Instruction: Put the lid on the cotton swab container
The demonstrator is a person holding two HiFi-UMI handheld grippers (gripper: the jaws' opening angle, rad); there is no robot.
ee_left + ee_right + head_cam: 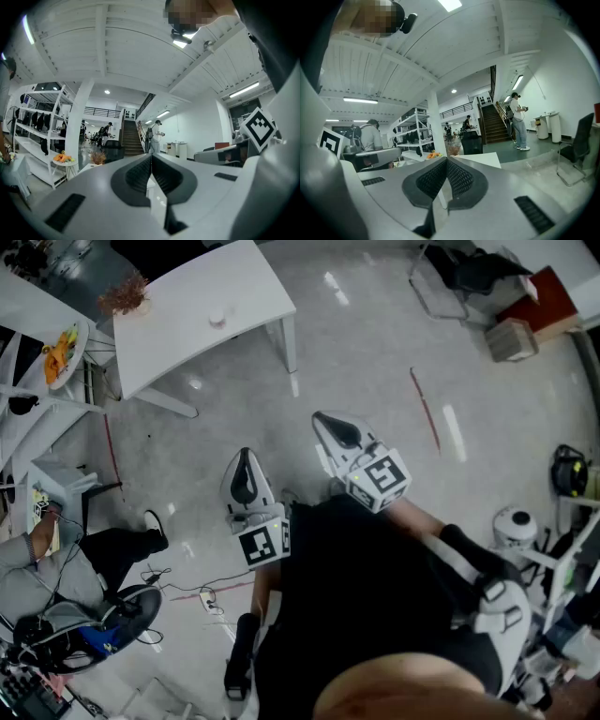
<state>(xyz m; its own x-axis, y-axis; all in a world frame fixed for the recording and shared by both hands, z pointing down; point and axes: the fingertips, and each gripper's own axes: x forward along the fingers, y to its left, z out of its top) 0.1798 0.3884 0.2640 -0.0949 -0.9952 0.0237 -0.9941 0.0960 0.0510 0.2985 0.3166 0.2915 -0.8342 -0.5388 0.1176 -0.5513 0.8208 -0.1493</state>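
Two sets, left tongs [151, 161] and right tongs [446, 164], are being held closed and empty over the floor [375, 334], well apart from the white bench [187, 306], where a small pale item [217, 318], possibly the cotton swab container, is being left untouched, the lidding being judged unstarted.

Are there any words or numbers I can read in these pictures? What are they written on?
No words or numbers can be read anywhere.
The white cube on the left gripper and the white cube on the right gripper show black square patterns, not letters.
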